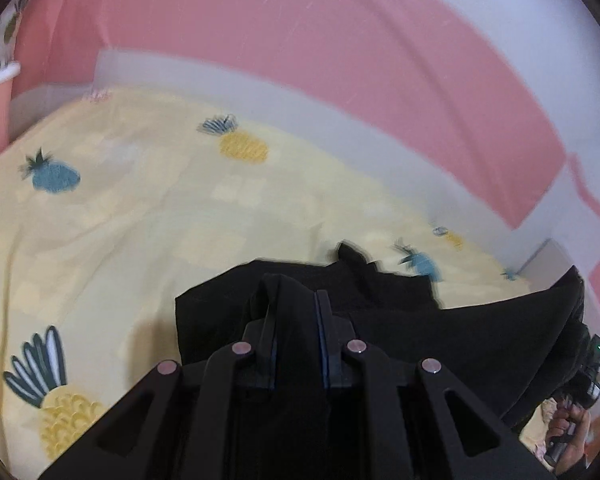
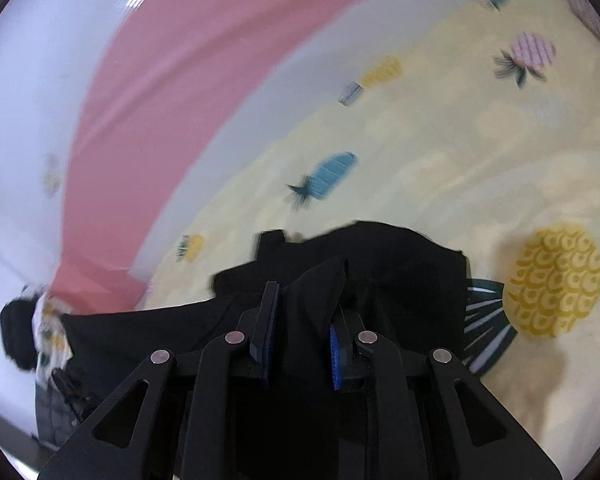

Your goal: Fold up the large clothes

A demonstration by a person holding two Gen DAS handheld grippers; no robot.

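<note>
A large black garment (image 1: pixel 440 320) hangs stretched between my two grippers above a bed. My left gripper (image 1: pixel 294 300) is shut on one bunched edge of it, with cloth filling the gap between its blue-padded fingers. In the right wrist view the same black garment (image 2: pixel 400 264) is pinched by my right gripper (image 2: pixel 306 296), which is shut on a folded peak of cloth. The right hand and its gripper also show at the far right of the left wrist view (image 1: pixel 580 392). Part of the garment droops toward the bed.
The bed carries a pale yellow sheet (image 1: pixel 140 220) printed with blue and yellow pineapples (image 2: pixel 556 276). A pink and white wall (image 1: pixel 320 40) runs behind the bed. The person holding the grippers shows at the left of the right wrist view (image 2: pixel 40 332).
</note>
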